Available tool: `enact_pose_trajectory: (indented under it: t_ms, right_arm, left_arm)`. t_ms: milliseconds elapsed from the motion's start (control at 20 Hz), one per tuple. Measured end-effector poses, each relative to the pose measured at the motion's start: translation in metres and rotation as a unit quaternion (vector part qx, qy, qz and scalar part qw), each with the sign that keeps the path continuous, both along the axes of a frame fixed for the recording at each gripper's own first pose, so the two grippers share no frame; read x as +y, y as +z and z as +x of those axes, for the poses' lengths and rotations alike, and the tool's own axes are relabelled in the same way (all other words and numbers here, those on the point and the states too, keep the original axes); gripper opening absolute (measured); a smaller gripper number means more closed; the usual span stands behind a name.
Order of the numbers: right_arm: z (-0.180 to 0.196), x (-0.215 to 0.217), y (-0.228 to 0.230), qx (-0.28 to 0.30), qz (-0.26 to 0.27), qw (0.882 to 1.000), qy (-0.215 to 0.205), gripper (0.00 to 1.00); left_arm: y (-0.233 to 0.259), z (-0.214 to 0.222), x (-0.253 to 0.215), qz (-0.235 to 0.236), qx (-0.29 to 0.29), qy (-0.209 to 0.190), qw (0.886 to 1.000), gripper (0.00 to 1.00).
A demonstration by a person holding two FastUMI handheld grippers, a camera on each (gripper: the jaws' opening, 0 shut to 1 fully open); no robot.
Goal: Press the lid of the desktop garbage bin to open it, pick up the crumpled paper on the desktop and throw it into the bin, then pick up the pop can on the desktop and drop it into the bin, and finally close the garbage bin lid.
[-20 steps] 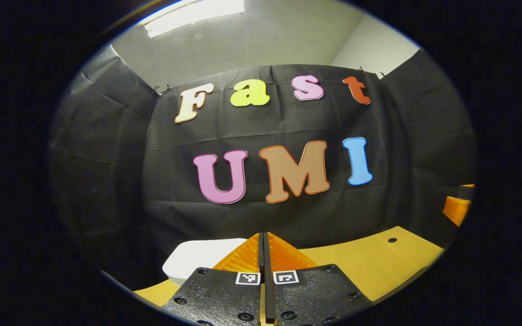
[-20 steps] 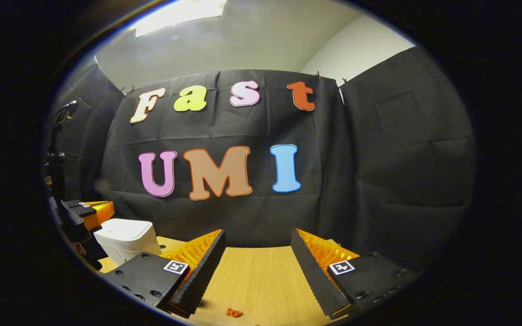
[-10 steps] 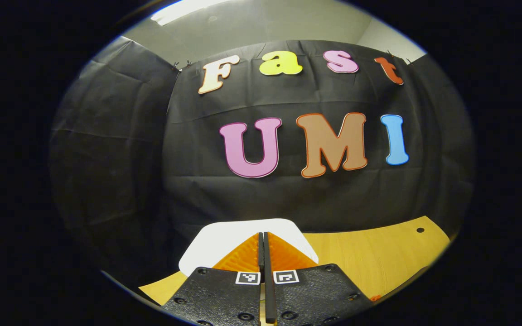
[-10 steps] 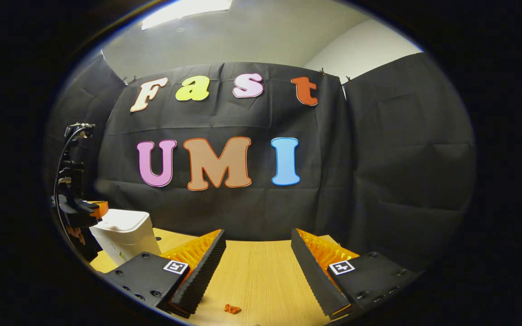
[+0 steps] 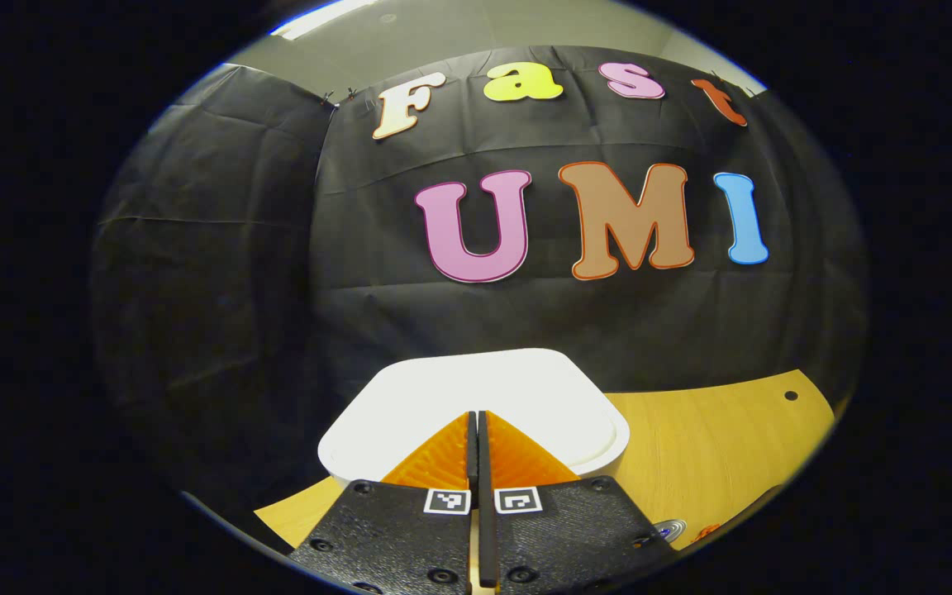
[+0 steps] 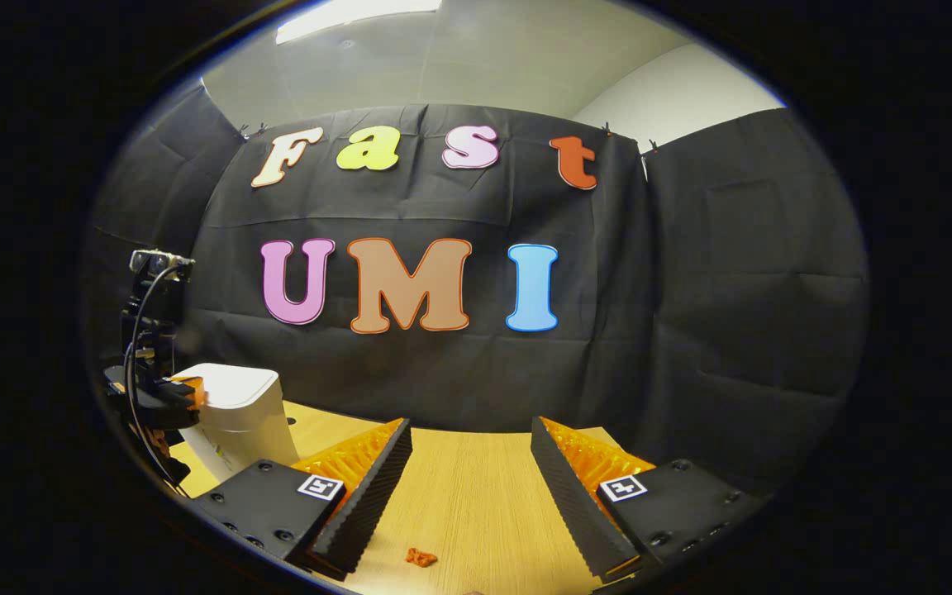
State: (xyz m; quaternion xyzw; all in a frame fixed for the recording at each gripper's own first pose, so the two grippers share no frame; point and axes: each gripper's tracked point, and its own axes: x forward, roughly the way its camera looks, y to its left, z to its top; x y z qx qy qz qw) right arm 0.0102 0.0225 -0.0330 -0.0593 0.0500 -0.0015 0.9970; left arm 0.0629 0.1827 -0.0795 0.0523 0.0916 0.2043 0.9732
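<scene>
Both fingers of the left gripper (image 5: 476,417) were together over the white plastic bin's closed lid (image 5: 476,397), poised to press down; the right gripper (image 6: 471,438) hung apart.

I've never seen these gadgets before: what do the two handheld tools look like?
Each tool, left and right, has two wedge-shaped ribbed fingers on textured black plates with screws and small square black-and-white markers. Seen from the right gripper view, the left one carries a black cable looping up its body.

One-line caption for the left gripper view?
Closed left claw poised over the white bin lid on the wooden desk.
</scene>
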Motion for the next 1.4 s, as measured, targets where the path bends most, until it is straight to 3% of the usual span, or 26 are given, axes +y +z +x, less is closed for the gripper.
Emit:
enact_pose_trajectory:
  t_ms: [300,450,600,650,750,800,900,950,1050,1100,1150,1200,1300,1350,1400]
  right_arm:
    - [0.006,0.007,0.008,-0.01,0.004,1.0,0.019,0.96]
    - [0.009,0.008,0.008,-0.011,0.016,0.999,0.026,1.0]
    - [0.01,0.01,0.008,-0.011,0.022,0.999,0.035,0.96]
    - [0.01,0.011,0.009,-0.013,0.021,0.999,0.038,0.96]
    - [0.01,0.014,0.009,-0.014,0.02,0.999,0.047,0.96]
    - [0.009,0.015,0.008,-0.014,0.019,0.998,0.051,0.96]
    - [0.01,0.016,0.002,-0.009,0.017,0.998,0.057,0.96]
    - [0.011,0.017,-0.004,-0.004,0.016,0.998,0.06,0.96]
    - [0.013,0.019,-0.018,0.011,0.014,0.998,0.065,0.96]
    - [0.015,0.02,-0.03,0.024,0.012,0.997,0.067,1.0]
    - [0.017,0.021,-0.041,0.036,0.011,0.997,0.069,0.96]
    - [0.018,0.022,-0.054,0.05,0.008,0.996,0.072,0.96]
    - [0.021,0.024,-0.08,0.08,0.003,0.994,0.075,0.96]
    - [0.024,0.025,-0.095,0.097,0.0,0.992,0.078,0.97]
    - [0.026,0.025,-0.113,0.115,-0.004,0.99,0.08,0.97]
  left_arm:
    - [0.016,-0.001,-0.004,-0.017,-0.028,-0.013,0.999,0.0]
    - [0.058,-0.006,-0.013,-0.004,-0.074,-0.031,0.997,0.02]
    - [0.098,-0.017,-0.027,0.018,-0.126,-0.051,0.991,0.12]
    - [0.105,-0.02,-0.035,0.018,-0.137,-0.064,0.988,0.11]
    - [0.112,-0.026,-0.053,0.011,-0.143,-0.092,0.985,0.29]
    - [0.116,-0.029,-0.057,0.011,-0.146,-0.098,0.984,0.51]
    - [0.121,-0.04,-0.065,0.015,-0.152,-0.104,0.983,0.72]
    - [0.124,-0.046,-0.069,0.019,-0.156,-0.104,0.982,0.68]
    - [0.127,-0.057,-0.08,0.027,-0.163,-0.111,0.98,0.74]
    - [0.128,-0.064,-0.087,0.028,-0.168,-0.116,0.979,0.84]
    - [0.128,-0.068,-0.093,0.027,-0.171,-0.121,0.977,0.88]
    - [0.13,-0.074,-0.1,0.023,-0.174,-0.126,0.976,0.99]
    - [0.128,-0.082,-0.107,0.017,-0.176,-0.132,0.975,0.94]
    - [0.128,-0.085,-0.109,0.018,-0.177,-0.132,0.975,0.99]
    - [0.127,-0.089,-0.108,0.02,-0.173,-0.129,0.976,0.94]
